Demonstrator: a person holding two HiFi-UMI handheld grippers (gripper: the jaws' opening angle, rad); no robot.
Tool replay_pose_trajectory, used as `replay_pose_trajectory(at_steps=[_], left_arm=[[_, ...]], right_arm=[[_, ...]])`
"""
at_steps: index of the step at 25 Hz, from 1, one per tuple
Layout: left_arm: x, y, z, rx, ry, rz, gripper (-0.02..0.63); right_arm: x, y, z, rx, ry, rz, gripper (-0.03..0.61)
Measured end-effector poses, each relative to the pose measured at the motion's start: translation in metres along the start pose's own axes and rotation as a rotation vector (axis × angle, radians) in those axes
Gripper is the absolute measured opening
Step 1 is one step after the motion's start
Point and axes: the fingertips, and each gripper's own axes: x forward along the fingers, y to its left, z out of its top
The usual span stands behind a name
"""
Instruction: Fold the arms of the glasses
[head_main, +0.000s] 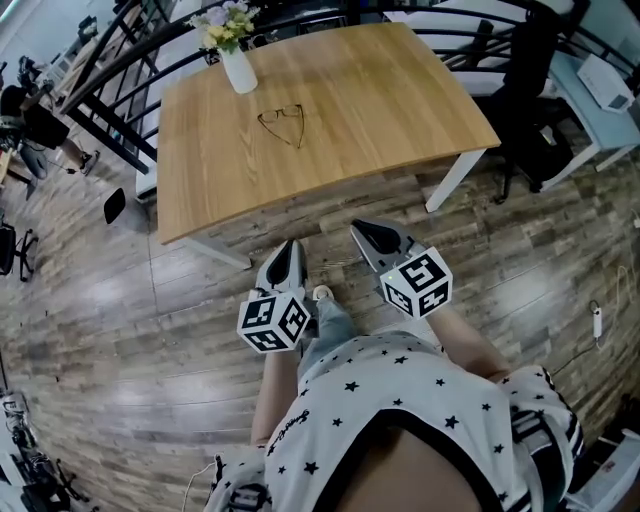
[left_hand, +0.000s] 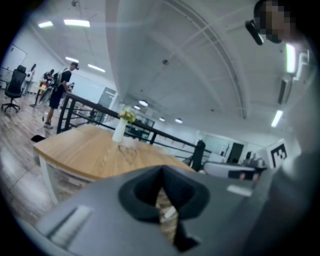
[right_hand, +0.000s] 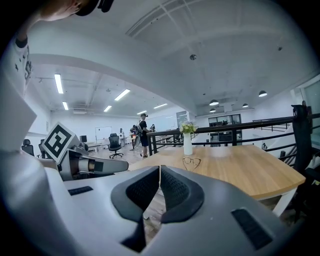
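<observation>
— Wooden counter (head_main: 400, 90), and where are the glasses (head_main: 283, 124) on it?
— They lie flat on its far half, near the white vase (head_main: 238, 70) with flowers, not touching it. Their arms are not folded.
— And the claws?
— The left claw (head_main: 292, 245) has its jaws pressed together, with nothing between them. The right claw (head_main: 362, 229) is the same, closed and empty. Both are over the plank floor (head_main: 120, 330), well apart from the glasses.
</observation>
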Motion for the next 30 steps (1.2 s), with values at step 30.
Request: replay_pose_trajectory(at_steps=[30], left_arm=[[0.157,0.16,0.089,-0.006,0.063,-0.078,0.006]], right_arm=[[0.231,-0.069,0.066,-0.01,0.027,-0.031,0.018]])
